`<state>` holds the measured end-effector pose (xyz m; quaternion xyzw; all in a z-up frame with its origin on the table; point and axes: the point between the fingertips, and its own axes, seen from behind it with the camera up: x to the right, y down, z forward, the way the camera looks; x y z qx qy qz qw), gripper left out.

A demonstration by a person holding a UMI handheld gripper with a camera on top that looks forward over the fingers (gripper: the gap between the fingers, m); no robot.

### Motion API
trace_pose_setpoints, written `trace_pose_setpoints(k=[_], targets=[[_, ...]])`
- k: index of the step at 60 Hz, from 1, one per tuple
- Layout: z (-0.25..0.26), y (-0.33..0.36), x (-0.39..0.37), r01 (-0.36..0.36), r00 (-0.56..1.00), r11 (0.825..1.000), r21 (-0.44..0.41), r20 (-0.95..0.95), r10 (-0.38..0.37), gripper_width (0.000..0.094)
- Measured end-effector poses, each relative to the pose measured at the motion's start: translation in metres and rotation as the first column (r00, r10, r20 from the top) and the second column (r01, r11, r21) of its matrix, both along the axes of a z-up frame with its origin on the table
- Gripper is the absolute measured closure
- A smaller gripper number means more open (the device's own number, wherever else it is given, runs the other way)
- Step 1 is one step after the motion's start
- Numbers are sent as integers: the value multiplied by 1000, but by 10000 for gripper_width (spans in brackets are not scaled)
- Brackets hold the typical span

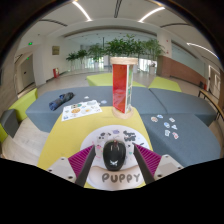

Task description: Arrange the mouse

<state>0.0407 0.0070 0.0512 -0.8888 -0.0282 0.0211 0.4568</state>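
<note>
A black mouse (115,155) lies on a white mouse mat (112,178) printed with "PUPPY" and paw marks. The mat lies on a yellow table top (62,140). My gripper (115,153) is open and low over the mat. The mouse stands between the two fingers, with a narrow strip of white mat showing at either side. The magenta pads (86,160) flank it left and right. The mouse rests on the mat.
A tall red and white box (122,84) stands upright beyond the mouse. A white printed sheet (82,108) and a dark object (61,99) lie at the far left, and small white cards (166,124) at the right. Green plants (120,46) stand at the back.
</note>
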Motion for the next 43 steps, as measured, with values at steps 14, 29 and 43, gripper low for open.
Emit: trace_pose_setpoints(k=[14, 29, 43], targets=[[67, -85, -16, 20, 998, 994, 106, 65, -27, 93], [88, -167, -53, 1, 999, 982, 187, 51, -11, 103], [81, -171, -47, 18, 999, 984, 176, 23, -23, 106]])
